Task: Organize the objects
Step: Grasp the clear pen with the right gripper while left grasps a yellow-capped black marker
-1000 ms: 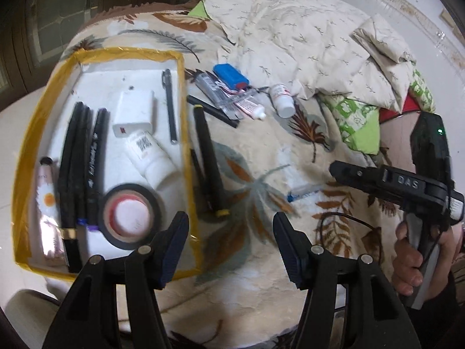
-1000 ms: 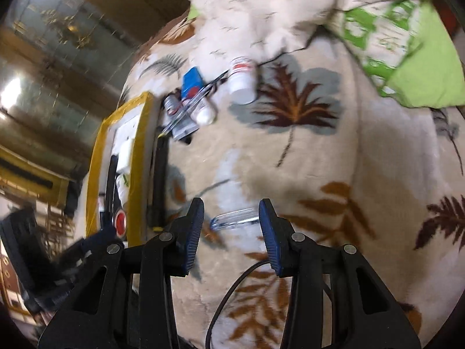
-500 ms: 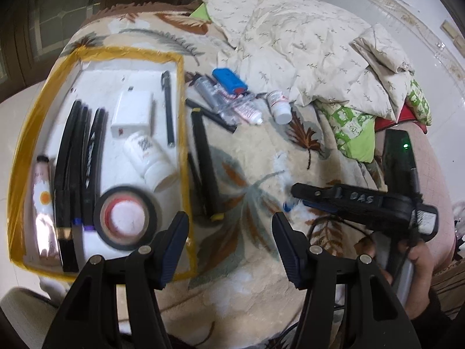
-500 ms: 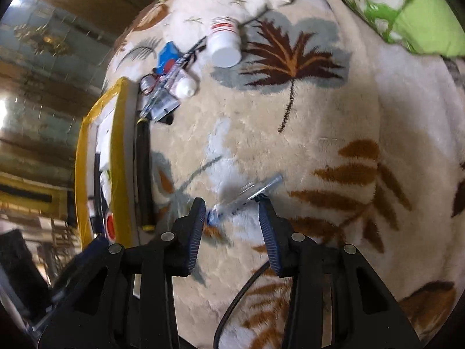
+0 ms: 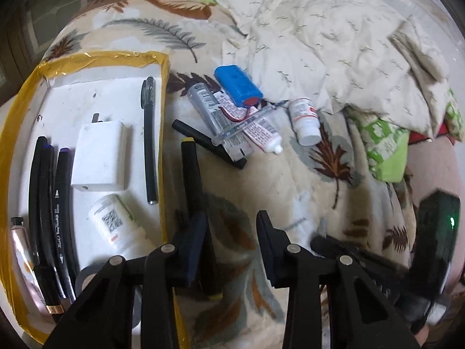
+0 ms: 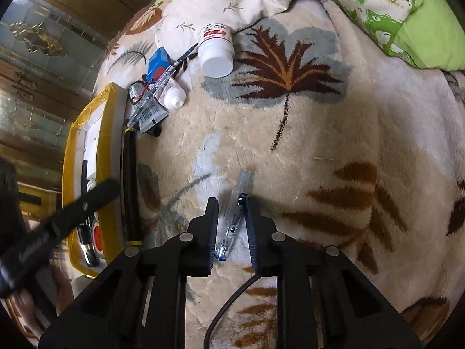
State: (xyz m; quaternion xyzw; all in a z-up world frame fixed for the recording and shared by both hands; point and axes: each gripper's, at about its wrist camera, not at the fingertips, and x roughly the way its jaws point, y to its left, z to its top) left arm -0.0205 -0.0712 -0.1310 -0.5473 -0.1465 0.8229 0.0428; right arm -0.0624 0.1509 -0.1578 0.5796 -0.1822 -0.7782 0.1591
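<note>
Clear-barrelled pen (image 6: 232,218) lies on the leaf-print blanket (image 6: 334,133), long axis along the right gripper (image 6: 231,232); we see its jaws closing around it. Left gripper (image 5: 231,250), closing empty, hovers beside the yellow-edged tray (image 5: 162,133).

A bed fills both views, covered by a cream plush blanket (image 6: 334,133) printed with brown and grey leaves. At its far edge lie a rumpled cream quilt (image 5: 334,37) with small sprigs and a green-and-white patterned pillow (image 6: 386,8). Beyond the bed's left side stands dark wooden furniture with glass panels (image 6: 37,46) catching reflected light. A pale floor (image 5: 436,8) shows at the far right corner.
</note>
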